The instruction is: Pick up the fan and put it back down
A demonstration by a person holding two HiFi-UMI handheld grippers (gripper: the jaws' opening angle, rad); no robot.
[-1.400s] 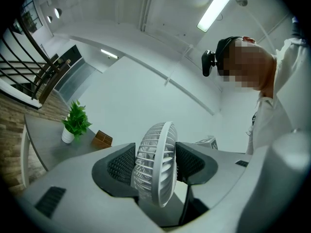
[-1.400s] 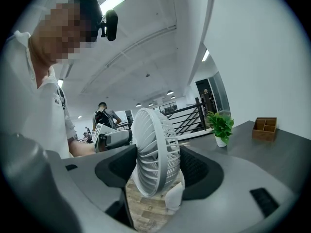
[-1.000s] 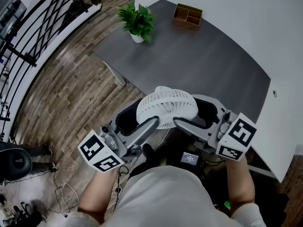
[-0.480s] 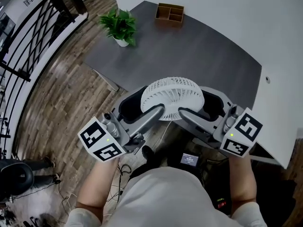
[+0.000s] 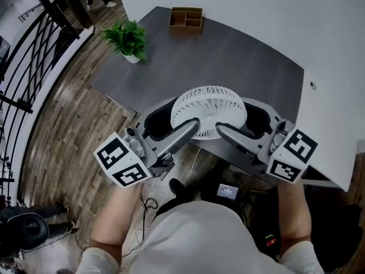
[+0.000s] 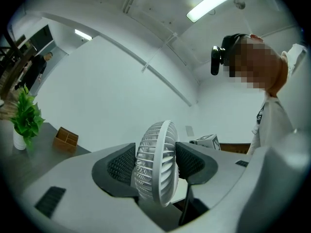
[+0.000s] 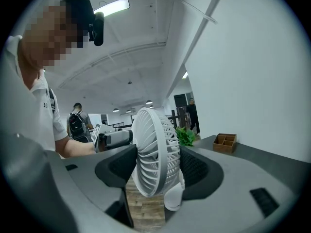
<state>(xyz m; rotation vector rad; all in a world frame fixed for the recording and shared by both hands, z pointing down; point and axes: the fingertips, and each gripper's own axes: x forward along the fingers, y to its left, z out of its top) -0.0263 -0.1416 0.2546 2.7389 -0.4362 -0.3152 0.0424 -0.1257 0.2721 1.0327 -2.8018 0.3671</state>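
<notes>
Above the near edge of the table (image 5: 228, 56), the fan (image 5: 209, 110) is hanging clear of the surface. The left hand-held gripper (image 5: 174, 124) and the right hand-held gripper (image 5: 245, 123) are each clamping its grille front to back, from opposite sides. Setting it down well is likely calling for carrying it further over the table, lowering both hand-held grippers together at an even pace, and releasing only once the fan's foot is sitting flat.

Left grey two-jaw gripper (image 5: 178, 123) and right grey two-jaw gripper (image 5: 240, 125) are both clamped on the white round-grilled fan (image 5: 210, 103) from opposite sides, pads against both grille faces. Left forearm (image 5: 114, 218) and right forearm (image 5: 293, 207) are bare and extended forward, grippers angled inward.
</notes>
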